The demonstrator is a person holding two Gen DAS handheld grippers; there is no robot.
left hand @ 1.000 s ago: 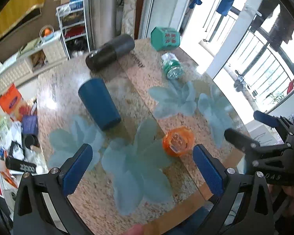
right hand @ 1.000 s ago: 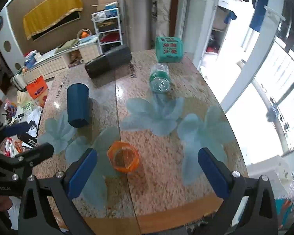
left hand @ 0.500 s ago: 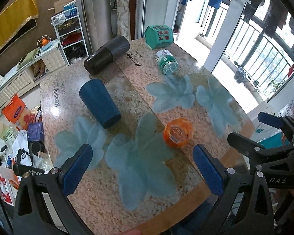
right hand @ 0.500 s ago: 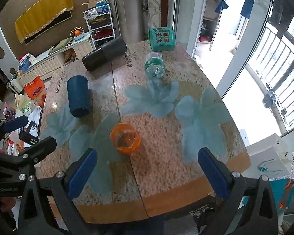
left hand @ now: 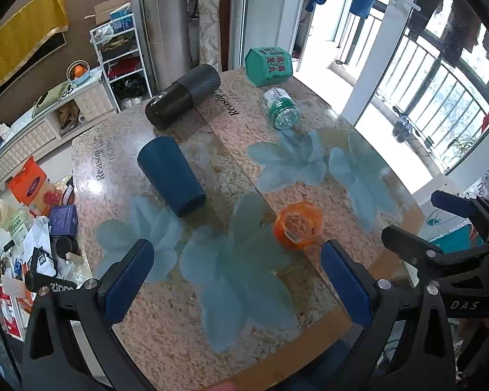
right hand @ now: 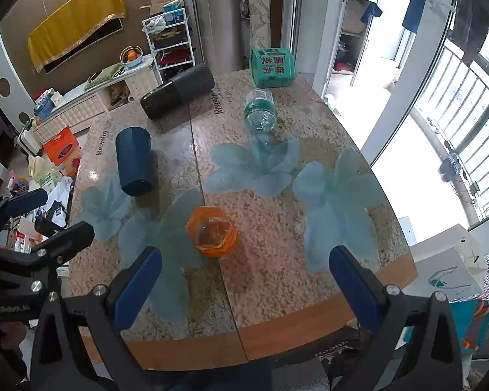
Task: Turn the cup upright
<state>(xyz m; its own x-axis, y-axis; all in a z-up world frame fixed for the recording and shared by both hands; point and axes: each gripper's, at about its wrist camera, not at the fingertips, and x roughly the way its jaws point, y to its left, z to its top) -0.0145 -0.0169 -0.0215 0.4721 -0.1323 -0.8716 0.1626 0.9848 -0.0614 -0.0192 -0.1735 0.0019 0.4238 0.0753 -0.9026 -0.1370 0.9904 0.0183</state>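
Observation:
A dark blue cup lies on its side on the left part of the table; it also shows in the right wrist view. A small orange cup stands near the table's front, also in the right wrist view. My left gripper is open and empty, held above the front edge. My right gripper is open and empty too, above the front edge. Each gripper shows at the side of the other's view.
The stone-patterned table has blue flower prints. At the back lie a black cylinder, a green box and a clear plastic bottle on its side. Clutter covers the floor at left.
Both grippers have pulled back and up from the table, so more of it shows. Nothing on the table has moved. Both stay open.

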